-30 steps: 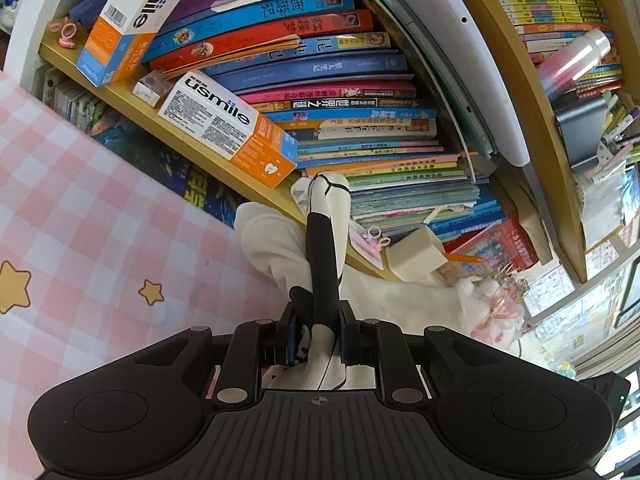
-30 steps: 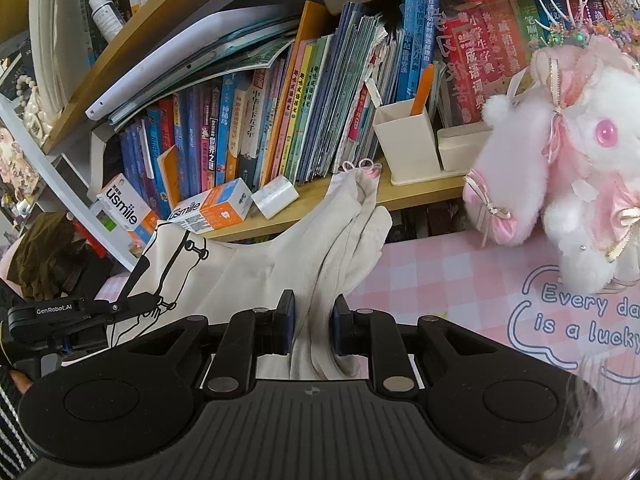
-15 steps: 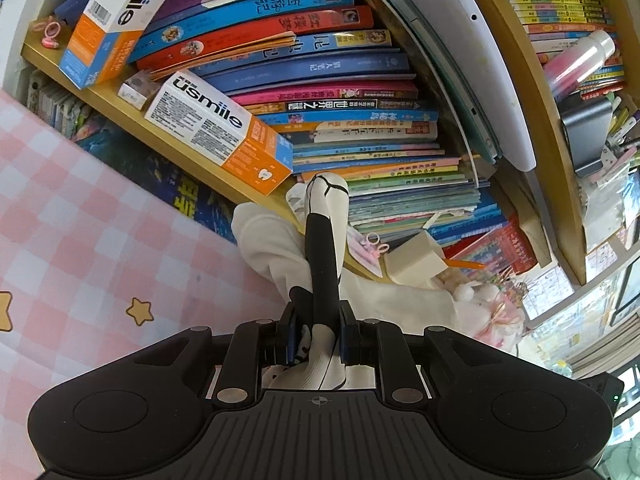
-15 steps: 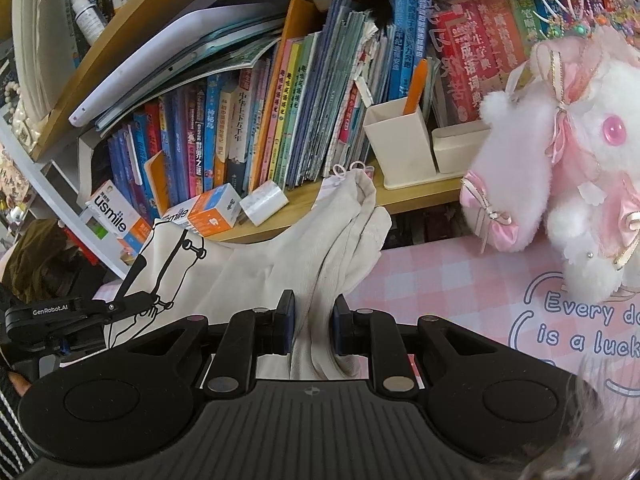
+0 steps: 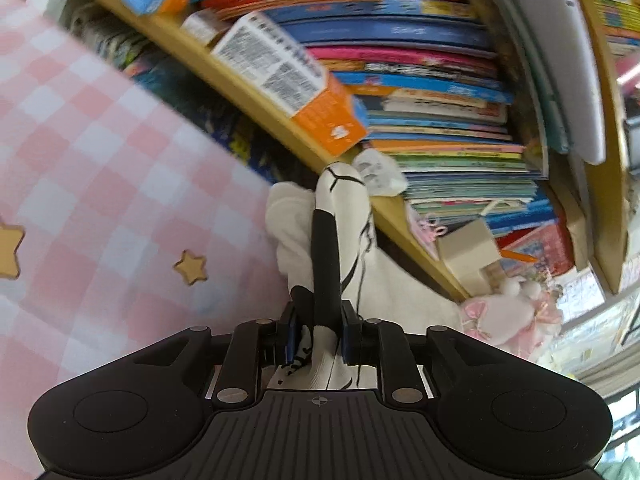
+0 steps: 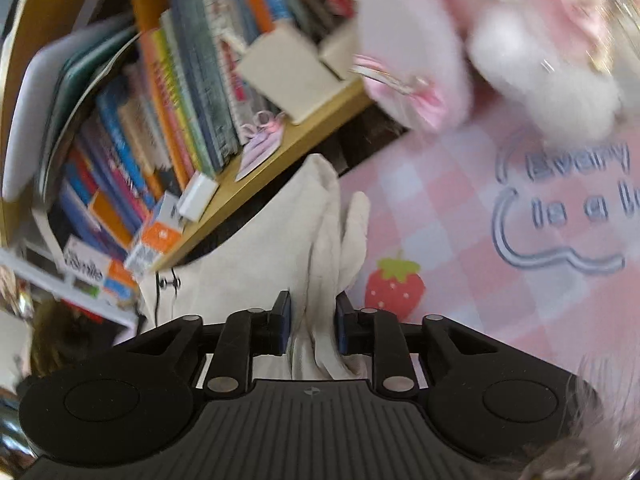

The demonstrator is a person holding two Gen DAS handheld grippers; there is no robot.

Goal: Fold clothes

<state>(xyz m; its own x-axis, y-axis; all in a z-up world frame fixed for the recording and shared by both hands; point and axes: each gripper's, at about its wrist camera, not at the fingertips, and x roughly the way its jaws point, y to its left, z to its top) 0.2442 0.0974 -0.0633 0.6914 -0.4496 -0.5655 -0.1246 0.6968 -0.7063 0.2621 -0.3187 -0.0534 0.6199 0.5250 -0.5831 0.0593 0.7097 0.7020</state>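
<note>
My left gripper (image 5: pixel 316 338) is clamped on a bunched fold of the cream garment (image 5: pixel 344 216) — a black strap runs up through the pinch. My right gripper (image 6: pixel 312 328) is clamped on another fold of it (image 6: pixel 320 232). The cloth hangs between them over the pink checked tablecloth (image 5: pixel 100 168), just before the bookshelf (image 5: pixel 256 104). A plush toy (image 6: pixel 500 32) sits near the right side.

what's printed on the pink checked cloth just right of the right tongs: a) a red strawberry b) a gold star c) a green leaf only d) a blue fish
a: in the right wrist view a red strawberry with a green top sits on the pink checked cloth, just right of the right tongs, which are shut on the cream garment.
</note>
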